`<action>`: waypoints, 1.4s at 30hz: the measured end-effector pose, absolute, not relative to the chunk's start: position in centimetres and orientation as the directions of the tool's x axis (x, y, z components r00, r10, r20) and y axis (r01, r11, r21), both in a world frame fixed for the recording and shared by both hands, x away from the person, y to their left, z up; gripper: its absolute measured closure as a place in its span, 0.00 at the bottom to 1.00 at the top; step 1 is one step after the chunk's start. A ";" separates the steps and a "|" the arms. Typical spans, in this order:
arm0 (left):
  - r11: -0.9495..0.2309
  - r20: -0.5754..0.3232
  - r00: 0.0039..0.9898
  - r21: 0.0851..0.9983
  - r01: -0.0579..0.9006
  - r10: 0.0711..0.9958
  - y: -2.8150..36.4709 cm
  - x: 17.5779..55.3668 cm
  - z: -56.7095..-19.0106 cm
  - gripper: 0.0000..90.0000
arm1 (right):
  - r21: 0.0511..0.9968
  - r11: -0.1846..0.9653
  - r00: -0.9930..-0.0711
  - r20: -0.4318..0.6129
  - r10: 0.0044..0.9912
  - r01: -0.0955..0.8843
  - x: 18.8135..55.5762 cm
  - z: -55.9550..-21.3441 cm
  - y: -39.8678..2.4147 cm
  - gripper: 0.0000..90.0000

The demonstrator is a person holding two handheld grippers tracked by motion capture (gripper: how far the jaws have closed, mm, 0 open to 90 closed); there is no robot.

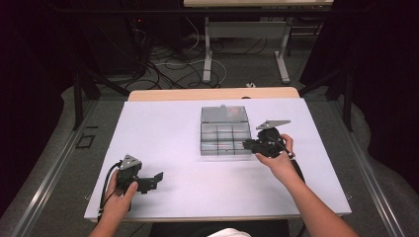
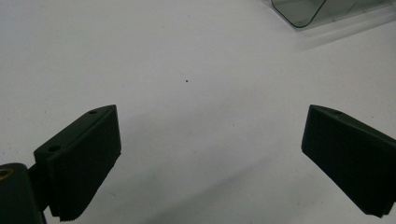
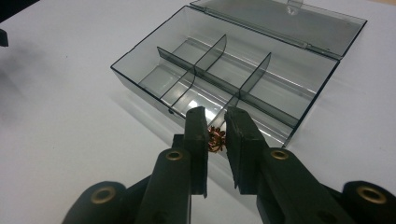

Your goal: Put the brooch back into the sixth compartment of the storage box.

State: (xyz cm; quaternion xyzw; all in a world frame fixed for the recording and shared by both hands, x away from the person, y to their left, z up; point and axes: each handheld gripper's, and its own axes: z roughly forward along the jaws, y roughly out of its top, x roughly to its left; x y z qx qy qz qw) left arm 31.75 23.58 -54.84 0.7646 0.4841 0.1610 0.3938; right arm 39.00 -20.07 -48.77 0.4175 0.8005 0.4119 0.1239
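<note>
- A smoky clear compartment box (image 3: pixel 233 70) lies open on the white table (image 1: pixel 163 128), its lid (image 3: pixel 280 21) folded flat behind it.
- Dividers split it into six cells; in the right gripper view the far cells look bare.
- The right gripper (image 3: pixel 218 133) is clamped on a small red-and-gold coiled piece (image 3: pixel 216 140), held over the box's near wall at a front cell.
- The left gripper (image 2: pixel 210 154) rests well apart, jaws spread wide with bare table between them.
- Whether anything lies in the front cells cannot be told.
</note>
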 end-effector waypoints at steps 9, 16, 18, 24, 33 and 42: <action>-0.219 -0.137 0.479 0.758 0.614 0.867 23.6 31.8 -54.9 0.05 | 0.753 0.308 -0.609 0.153 0.779 0.582 39.9 -49.0 -20.0 0.88; -0.220 -0.135 0.477 0.758 0.614 0.868 23.6 31.7 -54.9 0.06 | 0.748 0.293 -0.593 0.163 0.789 0.596 40.5 -49.3 -20.1 0.88; -0.219 -0.137 0.478 0.758 0.615 0.868 23.6 31.8 -54.9 0.05 | 0.748 0.293 -0.591 0.161 0.791 0.596 40.7 -49.4 -20.0 0.88; -0.219 -0.136 0.478 0.757 0.615 0.868 23.5 31.8 -54.9 0.05 | 0.746 0.292 -0.583 0.157 0.797 0.599 41.1 -49.8 -19.8 0.88; -0.226 -0.133 0.482 0.757 0.614 0.866 23.6 31.8 -54.8 0.05 | 0.747 0.297 -0.581 0.144 0.801 0.595 41.8 -50.4 -19.4 0.88; -0.216 -0.139 0.476 0.758 0.615 0.868 23.6 31.8 -54.9 0.05 | 0.737 0.301 -0.570 0.137 0.810 0.605 42.3 -51.0 -19.0 0.88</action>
